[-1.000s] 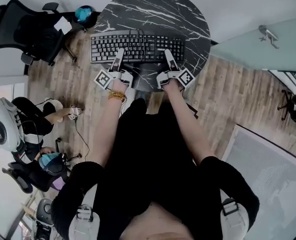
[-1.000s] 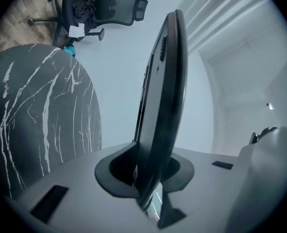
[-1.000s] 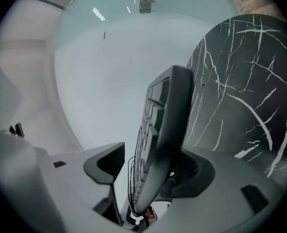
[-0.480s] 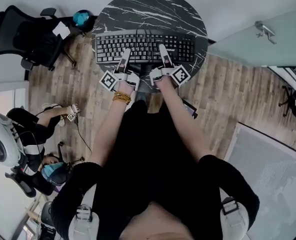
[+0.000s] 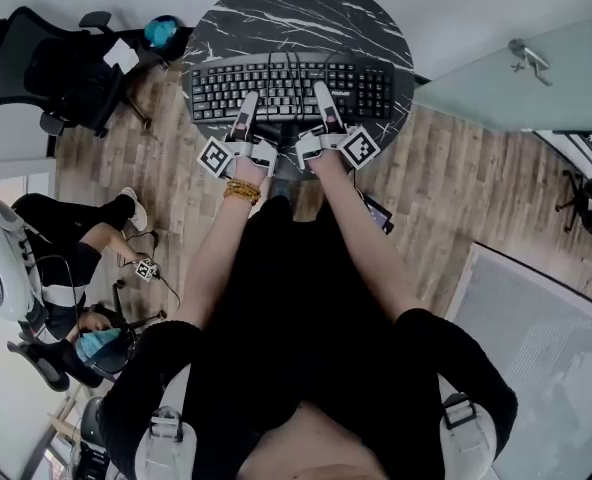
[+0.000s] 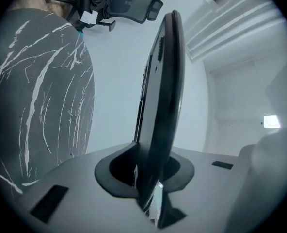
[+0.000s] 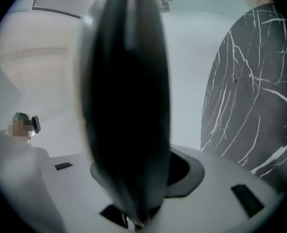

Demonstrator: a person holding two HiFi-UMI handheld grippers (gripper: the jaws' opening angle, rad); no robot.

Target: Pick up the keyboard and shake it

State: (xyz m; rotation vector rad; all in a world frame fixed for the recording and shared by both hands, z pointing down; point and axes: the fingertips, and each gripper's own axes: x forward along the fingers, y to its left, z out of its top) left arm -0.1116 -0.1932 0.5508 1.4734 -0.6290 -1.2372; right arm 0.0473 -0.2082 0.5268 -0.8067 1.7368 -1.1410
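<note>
A black keyboard hangs level just above the round black marble table. My left gripper is shut on its near edge, left of the middle. In the left gripper view the keyboard runs edge-on out of the jaws, with the table off to the left. My right gripper reaches over the near edge, right of the middle. Its jaws are closing around the keyboard, which shows blurred between them; I see no firm pinch. The table lies to the right.
A black office chair stands at the table's left, with a teal object beside it. A person sits on the wooden floor at the left. A glass partition runs along the right.
The keyboard has shifted right and a little away from me. My right gripper has slid left along its near edge. The seated person's leg has moved.
</note>
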